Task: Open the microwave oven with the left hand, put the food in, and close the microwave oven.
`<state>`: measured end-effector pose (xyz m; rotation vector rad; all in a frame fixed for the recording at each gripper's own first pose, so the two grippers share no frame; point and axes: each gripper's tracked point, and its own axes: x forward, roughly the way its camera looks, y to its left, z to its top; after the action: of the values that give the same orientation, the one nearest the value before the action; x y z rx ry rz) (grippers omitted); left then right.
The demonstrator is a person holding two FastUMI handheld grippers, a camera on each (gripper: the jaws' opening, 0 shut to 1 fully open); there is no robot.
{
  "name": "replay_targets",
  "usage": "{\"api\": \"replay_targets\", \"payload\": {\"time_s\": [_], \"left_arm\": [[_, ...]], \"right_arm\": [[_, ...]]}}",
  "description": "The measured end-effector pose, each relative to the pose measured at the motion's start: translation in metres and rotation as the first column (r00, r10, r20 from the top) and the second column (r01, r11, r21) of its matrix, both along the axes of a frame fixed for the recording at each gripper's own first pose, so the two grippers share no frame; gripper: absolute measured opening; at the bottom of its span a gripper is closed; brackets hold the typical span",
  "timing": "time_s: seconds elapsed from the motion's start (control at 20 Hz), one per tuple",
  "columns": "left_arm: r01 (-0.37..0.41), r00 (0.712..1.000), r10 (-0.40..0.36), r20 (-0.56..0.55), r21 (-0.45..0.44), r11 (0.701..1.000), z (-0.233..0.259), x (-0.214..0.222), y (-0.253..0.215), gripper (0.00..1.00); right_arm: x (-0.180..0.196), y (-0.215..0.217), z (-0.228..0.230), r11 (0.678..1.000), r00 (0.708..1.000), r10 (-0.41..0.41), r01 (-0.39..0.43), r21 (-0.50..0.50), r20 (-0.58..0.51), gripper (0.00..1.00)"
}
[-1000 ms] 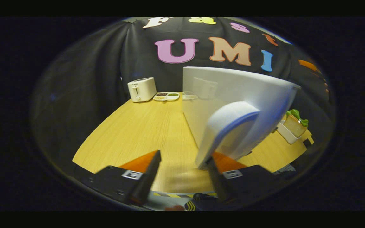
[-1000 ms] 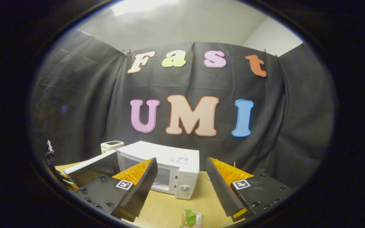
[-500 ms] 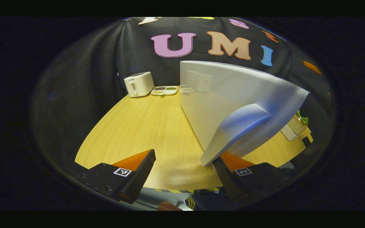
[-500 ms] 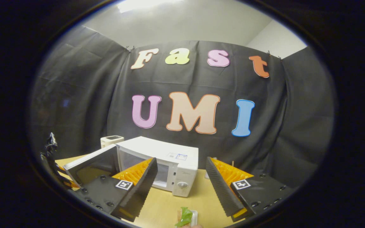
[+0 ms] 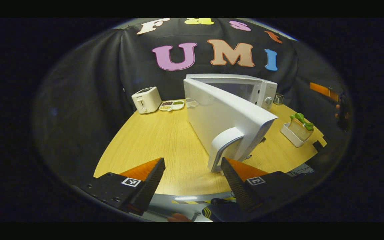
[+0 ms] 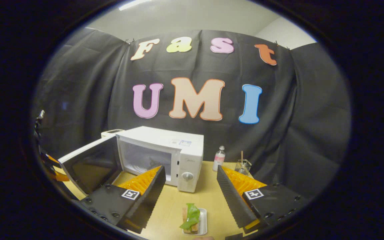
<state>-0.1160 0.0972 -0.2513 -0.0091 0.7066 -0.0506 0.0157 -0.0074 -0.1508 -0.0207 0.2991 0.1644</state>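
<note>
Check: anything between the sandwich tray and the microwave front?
Bare tabletop only, in the right gripper view, between sandwich tray and microwave.

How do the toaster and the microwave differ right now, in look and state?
The toaster looks far smaller than the microwave, though it also stands farther back on the table. The toaster is a closed block with its slots on top; the microwave's door stands swung wide open, baring the cavity. The microwave has a round knob on its front panel; the toaster shows a front lever. Both are white and upright.

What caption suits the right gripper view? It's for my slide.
Open right gripper hovers above sandwich tray, microwave door swung open.
</note>
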Motion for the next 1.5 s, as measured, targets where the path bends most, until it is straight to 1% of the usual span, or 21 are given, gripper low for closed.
{"api": "replay_targets", "payload": {"time_s": [0.05, 0.1, 0.15, 0.2, 0.35, 0.55, 0.6, 0.65, 0.75, 0.9, 1.0, 1.1, 1.15, 1.2, 1.3, 1.4, 1.45, 1.5], "left_arm": [[0.002, 1.0, -0.002, -0.005, 0.005, 1.0, 0.003, -0.006, -0.002, 0.99], [0.008, 1.0, -0.007, -0.003, 0.009, 1.0, 0.009, -0.009, -0.006, 0.96], [0.012, 1.0, -0.012, 0.005, 0.014, 1.0, 0.015, -0.011, -0.008, 0.99], [0.014, 1.0, -0.014, 0.023, 0.018, 1.0, 0.023, -0.01, -0.011, 0.99], [0.019, 0.997, -0.021, 0.072, 0.029, 0.999, 0.047, -0.003, -0.019, 0.99], [0.002, 0.987, -0.005, 0.162, 0.019, 1.0, 0.08, 0.018, -0.022, 0.98], [0.005, 0.992, -0.007, 0.128, 0.019, 1.0, 0.077, 0.018, -0.026, 1.0], [0.001, 0.988, -0.004, 0.156, 0.022, 1.0, 0.087, 0.018, -0.027, 0.98], [0.023, 0.981, -0.029, 0.192, 0.033, 0.999, 0.101, 0.022, -0.033, 0.98], [0.05, 0.975, -0.061, 0.213, 0.056, 0.997, 0.111, 0.021, -0.041, 0.98], [0.045, 0.968, -0.056, 0.246, 0.053, 0.998, 0.122, 0.024, -0.044, 0.98], [0.018, 0.962, -0.026, 0.272, 0.03, 0.999, 0.131, 0.029, -0.045, 0.98], [0.004, 0.957, -0.006, 0.289, 0.008, 1.0, 0.135, 0.033, -0.045, 1.0], [-0.013, 0.953, 0.015, 0.302, -0.012, 1.0, 0.14, 0.036, -0.045, 0.98], [-0.036, 0.945, 0.045, 0.324, -0.032, 0.999, 0.149, 0.04, -0.042, 0.98], [-0.074, 0.929, 0.085, 0.359, -0.046, 0.996, 0.163, 0.046, -0.034, 0.98], [-0.085, 0.919, 0.106, 0.38, -0.073, 0.994, 0.175, 0.049, -0.035, 0.98], [-0.093, 0.906, 0.128, 0.403, -0.106, 0.99, 0.187, 0.053, -0.035, 0.98]], "right_arm": [[-0.004, 0.001, -0.013, 1.0, 0.999, -0.002, 0.002, 0.01, -0.035, 0.98], [-0.008, 0.002, -0.027, 1.0, 0.998, -0.003, 0.005, 0.016, -0.067, 0.97], [-0.011, 0.002, -0.038, 1.0, 0.996, -0.004, 0.006, 0.013, -0.091, 0.97], [-0.016, 0.0, -0.05, 1.0, 0.993, -0.01, 0.01, 0.002, -0.114, 0.97], [-0.03, -0.011, -0.087, 0.999, 0.983, -0.023, 0.017, -0.034, -0.183, 0.98], [-0.044, -0.017, -0.125, 0.999, 0.968, -0.023, 0.011, -0.05, -0.25, 0.98], [-0.048, -0.018, -0.135, 0.999, 0.962, -0.019, 0.005, -0.051, -0.271, 0.98], [-0.052, -0.017, -0.143, 0.998, 0.957, -0.017, 0.001, -0.055, -0.289, 0.98], [-0.059, -0.018, -0.158, 0.998, 0.948, -0.011, -0.011, -0.068, -0.319, 0.98], [-0.069, -0.019, -0.179, 0.997, 0.934, -0.01, -0.019, -0.079, -0.358, 0.98], [-0.073, -0.022, -0.186, 0.996, 0.927, -0.013, -0.021, -0.086, -0.375, 0.99], [-0.074, -0.024, -0.193, 0.995, 0.922, -0.019, -0.02, -0.096, -0.386, 0.98], [-0.074, -0.024, -0.199, 0.995, 0.919, -0.024, -0.016, -0.097, -0.394, 0.9], [-0.074, -0.024, -0.203, 0.996, 0.914, -0.025, -0.014, -0.093, -0.405, 0.87], [-0.075, -0.022, -0.208, 0.995, 0.91, -0.024, -0.018, -0.096, -0.415, 0.87], [-0.078, -0.021, -0.213, 0.995, 0.903, -0.016, -0.028, -0.096, -0.429, 0.68], [-0.08, -0.018, -0.216, 0.995, 0.898, -0.009, -0.034, -0.09, -0.439, 0.59], [-0.081, -0.017, -0.218, 0.995, 0.897, -0.008, -0.036, -0.09, -0.443, 0.6]]}}
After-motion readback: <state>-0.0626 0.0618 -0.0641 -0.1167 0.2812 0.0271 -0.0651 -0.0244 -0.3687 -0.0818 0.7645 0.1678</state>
